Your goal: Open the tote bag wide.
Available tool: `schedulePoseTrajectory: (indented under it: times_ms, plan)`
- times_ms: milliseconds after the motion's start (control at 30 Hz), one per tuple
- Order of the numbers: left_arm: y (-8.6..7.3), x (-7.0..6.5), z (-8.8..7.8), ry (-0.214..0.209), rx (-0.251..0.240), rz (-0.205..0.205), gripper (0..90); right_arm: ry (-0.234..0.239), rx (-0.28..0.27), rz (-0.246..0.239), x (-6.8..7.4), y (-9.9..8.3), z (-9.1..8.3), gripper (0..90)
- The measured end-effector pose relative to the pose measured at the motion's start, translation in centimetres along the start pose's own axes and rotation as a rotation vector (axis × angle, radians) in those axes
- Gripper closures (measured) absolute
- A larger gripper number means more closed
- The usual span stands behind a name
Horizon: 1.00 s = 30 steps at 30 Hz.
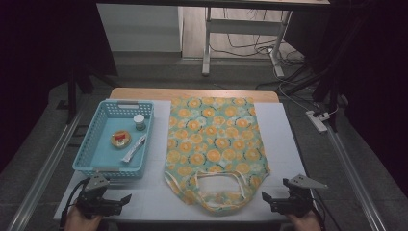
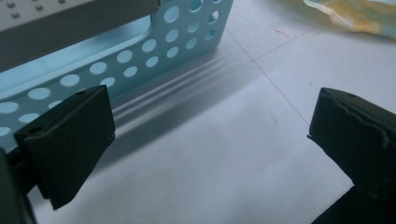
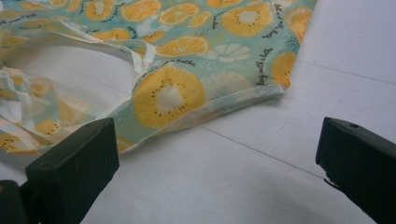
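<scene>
Both jaws stand wide apart with nothing between them on the left hand-held gripper (image 1: 126,198) and the right hand-held gripper (image 1: 266,197), each resting low on the white surface (image 1: 154,192). The fruit-print bag (image 1: 214,144) lies flat between them, its handle end just ahead of the right one; the blue basket (image 1: 137,172), holding a few small items, sits just ahead of the left. I'd guess opening the bag comes first, so pinch only the upper layer at the mouth (image 3: 135,60) and lift gently.

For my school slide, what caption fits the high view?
Two open grippers, left and right, wait by an orange-print bag and a blue basket.
</scene>
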<state>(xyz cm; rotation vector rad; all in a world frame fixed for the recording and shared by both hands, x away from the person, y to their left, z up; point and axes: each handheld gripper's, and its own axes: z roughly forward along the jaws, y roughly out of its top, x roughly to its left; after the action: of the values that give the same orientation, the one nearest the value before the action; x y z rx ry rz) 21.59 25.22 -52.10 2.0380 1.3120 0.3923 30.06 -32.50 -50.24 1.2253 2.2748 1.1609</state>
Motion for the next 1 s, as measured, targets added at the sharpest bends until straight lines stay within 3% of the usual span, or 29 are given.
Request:
schedulePoseTrajectory:
  times_ms: [67,233,767,1000]
  plan:
    - [0.0,0.05,0.04,-0.01,0.002,0.001,1.1,0.016,0.002,0.013,-0.01,0.02,0.0,0.0]
    - [0.09,0.01,0.22,-0.021,0.02,0.008,2.6,0.034,0.019,-0.012,0.36,0.09,0.14,0.0]
    - [0.04,0.13,0.12,-0.039,0.01,0.01,3.3,0.043,0.016,-0.07,0.87,0.11,0.1,0.0]
    - [0.02,0.12,0.08,-0.035,0.007,0.008,2.9,0.04,0.015,-0.062,0.82,0.09,0.01,0.0]
